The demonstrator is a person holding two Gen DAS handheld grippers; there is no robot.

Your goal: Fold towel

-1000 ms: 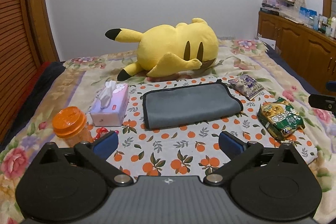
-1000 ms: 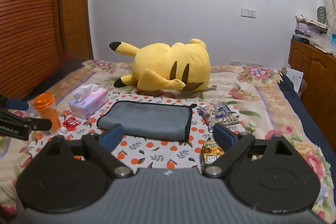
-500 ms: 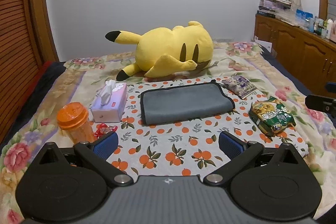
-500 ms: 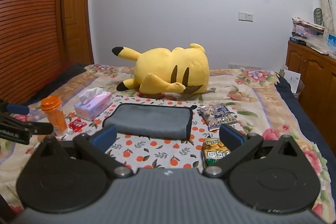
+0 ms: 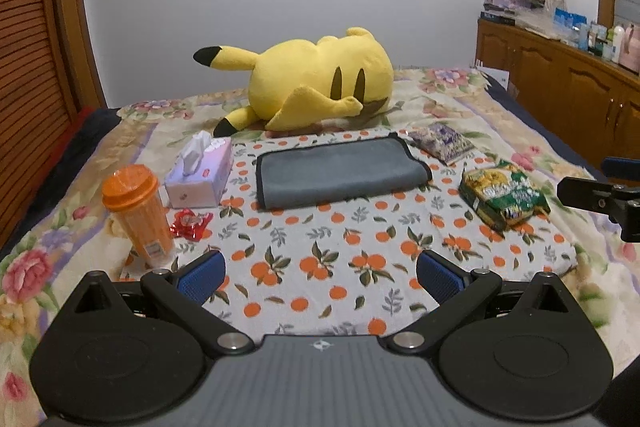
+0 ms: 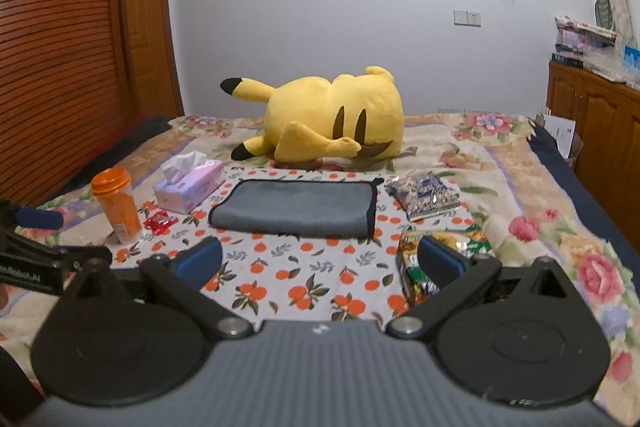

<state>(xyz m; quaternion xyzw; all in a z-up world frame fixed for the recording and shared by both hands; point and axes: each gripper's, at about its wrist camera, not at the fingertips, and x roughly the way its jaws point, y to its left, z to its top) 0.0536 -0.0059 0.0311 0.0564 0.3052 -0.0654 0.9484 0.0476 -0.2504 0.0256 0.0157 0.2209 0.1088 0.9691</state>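
**Folded towel on the bed, both grippers open**

On the orange-print cloth (image 5: 320,259) of the bed lies the grey towel (image 5: 340,173), folded, between the tissue box (image 5: 202,173) and the purple snack bag (image 5: 442,143). Printed on the left gripper's (image 5: 320,277) arm in the right view I can read only "Robot.AI". Its jaws are wide apart and hold nothing; the right gripper (image 6: 320,261) is the same. Both grippers have moved back from the towel since one second ago.

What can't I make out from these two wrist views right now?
- Green snack bag: right wrist view, its near part is hidden behind the right gripper finger.
- Gray towel: layer count unclear in both views.
- Cabinet-top bottles: left wrist view, too small to identify.
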